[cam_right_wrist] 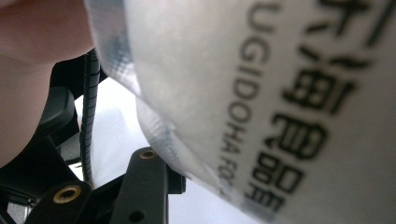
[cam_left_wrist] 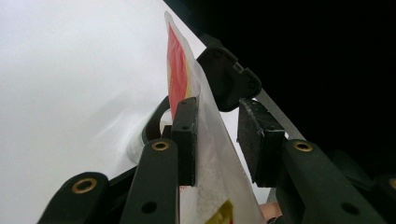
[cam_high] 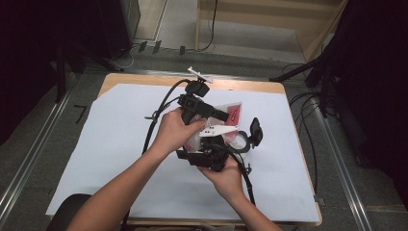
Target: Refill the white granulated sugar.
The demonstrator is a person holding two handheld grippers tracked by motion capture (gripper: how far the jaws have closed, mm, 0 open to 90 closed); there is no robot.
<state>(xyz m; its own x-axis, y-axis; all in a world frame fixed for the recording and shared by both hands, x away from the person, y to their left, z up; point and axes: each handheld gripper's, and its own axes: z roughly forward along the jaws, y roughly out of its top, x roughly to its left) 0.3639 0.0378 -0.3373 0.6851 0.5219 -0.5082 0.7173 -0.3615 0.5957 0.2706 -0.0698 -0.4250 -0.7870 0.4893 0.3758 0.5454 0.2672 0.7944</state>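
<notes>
The packet (cam_left_wrist: 212, 154), clear plastic with a red panel and black print, stood edge-on between my left claw's (cam_left_wrist: 218, 140) jaws. It lay flat against the left pad (cam_left_wrist: 187, 140); the right pad stood off from it, so that claw was apart, not clamped. From above, the packet (cam_high: 226, 115) sat just ahead of both claws, over the white sheet (cam_high: 120, 159) on the table.

My right claw (cam_high: 214, 156) sat just below the left, near my own hand (cam_high: 226, 178). Its own camera had the packet (cam_right_wrist: 261, 93) pressed close across the lens, and one jaw (cam_right_wrist: 140, 186) rose beneath the film. I could not tell whether that claw was apart or gripping.

As I judged it, the risk was the film slipping. If the left claw closed off-centre it might pinch just the sealed edge, and the packet would twist or slide out. Two claws pulling unevenly could tear the seam.

The packet's contents were hard to make out. The dark ring (cam_left_wrist: 152, 123) beyond the left claw was cut off. My other hand (cam_high: 175, 130) hid much of the left claw from above.
</notes>
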